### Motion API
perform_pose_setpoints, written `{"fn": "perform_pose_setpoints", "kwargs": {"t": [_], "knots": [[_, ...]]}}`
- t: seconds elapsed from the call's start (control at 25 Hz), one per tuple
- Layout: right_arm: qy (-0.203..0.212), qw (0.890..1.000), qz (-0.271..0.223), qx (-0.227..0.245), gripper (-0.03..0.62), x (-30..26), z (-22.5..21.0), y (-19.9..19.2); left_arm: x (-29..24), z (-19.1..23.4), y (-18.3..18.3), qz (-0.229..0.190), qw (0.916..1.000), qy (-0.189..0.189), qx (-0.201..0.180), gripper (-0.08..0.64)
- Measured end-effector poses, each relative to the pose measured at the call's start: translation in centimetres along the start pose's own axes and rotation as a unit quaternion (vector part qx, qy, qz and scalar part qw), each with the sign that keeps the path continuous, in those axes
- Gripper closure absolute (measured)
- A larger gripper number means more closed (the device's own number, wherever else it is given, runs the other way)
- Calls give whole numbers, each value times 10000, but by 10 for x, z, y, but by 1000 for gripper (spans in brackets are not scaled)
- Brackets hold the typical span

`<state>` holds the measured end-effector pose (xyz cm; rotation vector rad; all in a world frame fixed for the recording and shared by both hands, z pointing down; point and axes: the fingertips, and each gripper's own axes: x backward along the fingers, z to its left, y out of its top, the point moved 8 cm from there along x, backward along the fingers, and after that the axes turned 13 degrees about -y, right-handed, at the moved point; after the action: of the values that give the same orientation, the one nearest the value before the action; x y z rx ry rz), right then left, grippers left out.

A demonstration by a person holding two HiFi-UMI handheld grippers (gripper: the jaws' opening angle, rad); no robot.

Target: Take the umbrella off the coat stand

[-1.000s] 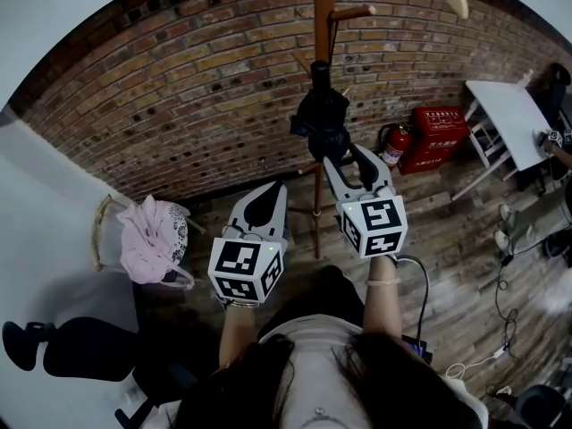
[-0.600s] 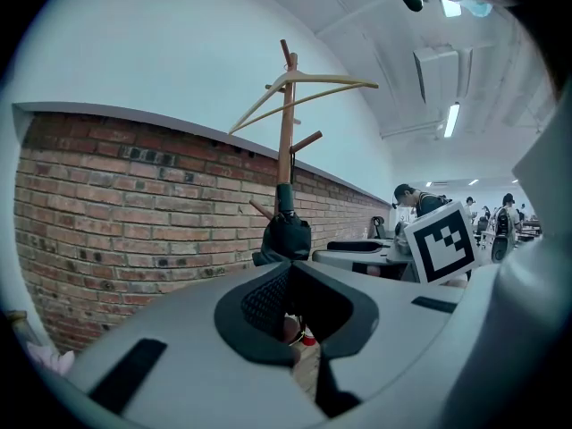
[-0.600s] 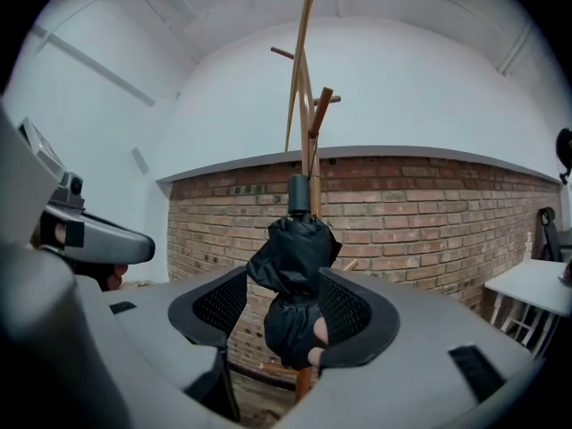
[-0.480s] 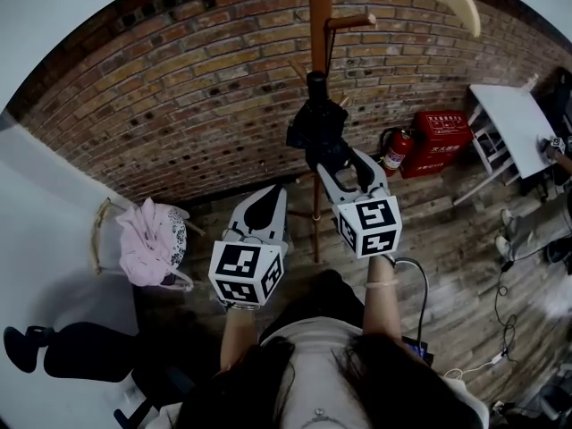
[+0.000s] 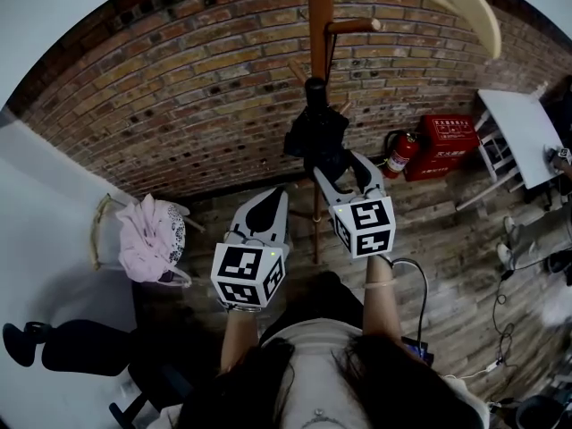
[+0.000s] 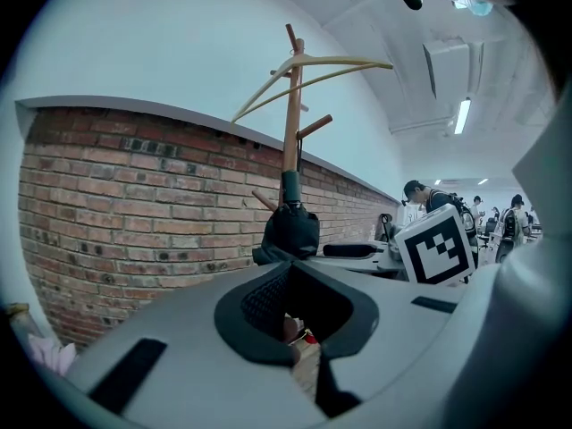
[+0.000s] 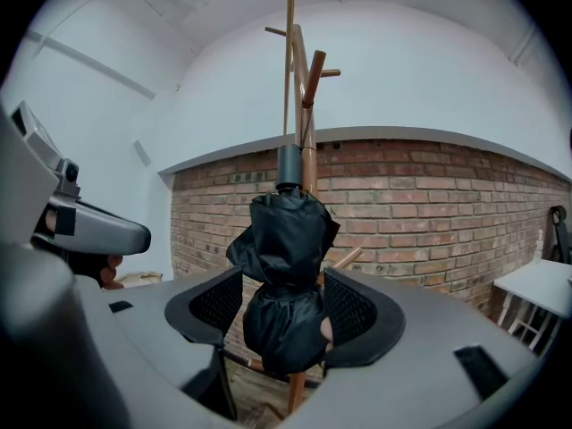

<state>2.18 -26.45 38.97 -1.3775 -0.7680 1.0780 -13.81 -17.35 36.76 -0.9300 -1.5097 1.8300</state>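
The black umbrella [image 5: 315, 137] hangs folded on the wooden coat stand [image 5: 318, 16], in front of the brick wall [image 5: 179, 88]. The right hand-held gripper [image 5: 340, 164] is at the bottom part of the umbrella. Its jaws are opening, one on each side, with the umbrella between them. There is a small gap next to one jaw, so they are not squeezing it. The left hand-held gripper [image 5: 268, 195] is lower and beside it, away from the umbrella. Its jaws are together and hold nothing. A red fire extinguisher [image 5: 399, 155] stands on the floor by the wall.
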Motion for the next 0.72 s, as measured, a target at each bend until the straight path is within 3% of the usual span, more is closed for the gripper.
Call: {"fn": "perform_pose_setpoints", "kwargs": {"t": [0.72], "knots": [[418,9987,225,181,301,-42,-4,-7,-28,11,-4,240,9992,312,111,551]]}}
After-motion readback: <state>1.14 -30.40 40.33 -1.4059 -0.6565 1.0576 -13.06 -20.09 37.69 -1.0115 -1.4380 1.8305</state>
